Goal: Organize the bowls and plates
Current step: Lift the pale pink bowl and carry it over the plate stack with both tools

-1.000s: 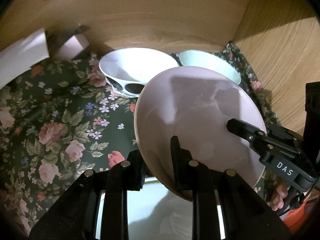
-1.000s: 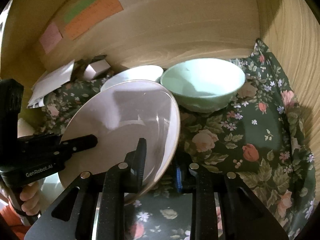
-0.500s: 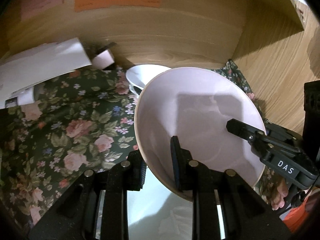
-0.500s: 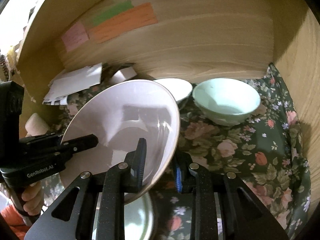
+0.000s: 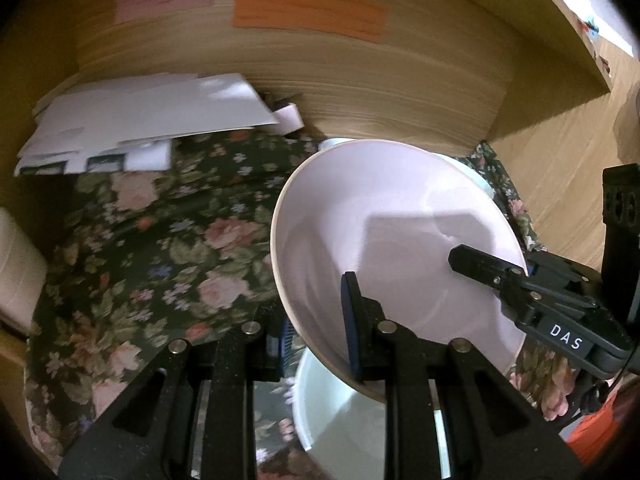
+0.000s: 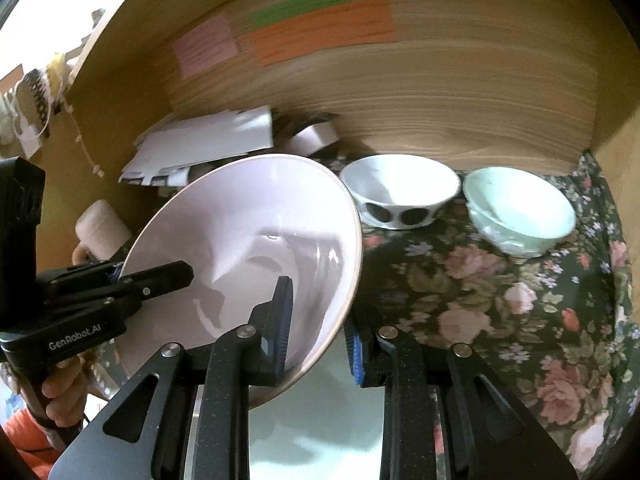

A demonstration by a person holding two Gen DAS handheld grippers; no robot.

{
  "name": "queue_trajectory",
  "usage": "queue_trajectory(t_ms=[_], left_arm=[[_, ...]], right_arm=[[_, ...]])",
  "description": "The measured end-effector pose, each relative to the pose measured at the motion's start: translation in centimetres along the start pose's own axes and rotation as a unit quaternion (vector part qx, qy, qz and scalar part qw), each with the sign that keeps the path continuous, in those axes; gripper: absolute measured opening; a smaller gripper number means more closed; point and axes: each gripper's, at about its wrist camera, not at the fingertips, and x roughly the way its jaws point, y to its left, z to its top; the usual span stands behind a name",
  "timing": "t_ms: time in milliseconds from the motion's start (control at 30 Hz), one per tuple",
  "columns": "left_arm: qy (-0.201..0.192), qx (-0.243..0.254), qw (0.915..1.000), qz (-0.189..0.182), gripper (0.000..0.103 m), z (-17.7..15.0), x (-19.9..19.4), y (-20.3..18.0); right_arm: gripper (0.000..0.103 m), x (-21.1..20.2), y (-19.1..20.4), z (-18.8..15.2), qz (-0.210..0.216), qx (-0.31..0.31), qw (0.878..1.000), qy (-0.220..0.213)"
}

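Note:
A pale pink plate (image 5: 392, 236) is held tilted in the air between both grippers; it also shows in the right wrist view (image 6: 248, 256). My left gripper (image 5: 316, 336) is shut on its near-left rim. My right gripper (image 6: 318, 332) is shut on its right rim and shows in the left wrist view as the black tool marked DAS (image 5: 560, 320). A white bowl with black spots (image 6: 400, 194) and a mint green bowl (image 6: 520, 210) stand at the back on the floral cloth (image 6: 500, 300). A pale green plate (image 5: 352, 432) lies under the held plate.
Wooden walls close the back (image 6: 400, 80) and right side (image 5: 560, 168). White papers (image 5: 148, 120) and a roll of tape (image 6: 312, 136) lie at the back left. A cream cylinder (image 6: 102, 230) stands at the left. Coloured notes (image 5: 308, 12) stick on the back wall.
Both grippers have pulled back and up with the pink plate. The bowls now sit farther away, and the back wall, notes and papers have come into view.

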Motion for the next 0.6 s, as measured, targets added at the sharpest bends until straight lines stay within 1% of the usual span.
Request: queue_trajectory(t_ms=[300, 600], left_arm=[[-0.011, -0.026, 0.9993, 0.024, 0.022, -2.1, -2.6, 4.1], [-0.009, -0.053, 0.9977, 0.041, 0.022, -4.4, -4.1, 7.8]], right_arm=[[0.022, 1.4, 4.4, -0.5, 0.028, -0.029, 0.999, 0.016], [0.022, 3.5, 8.2, -1.2, 0.048, -0.057, 0.996, 0.041]])
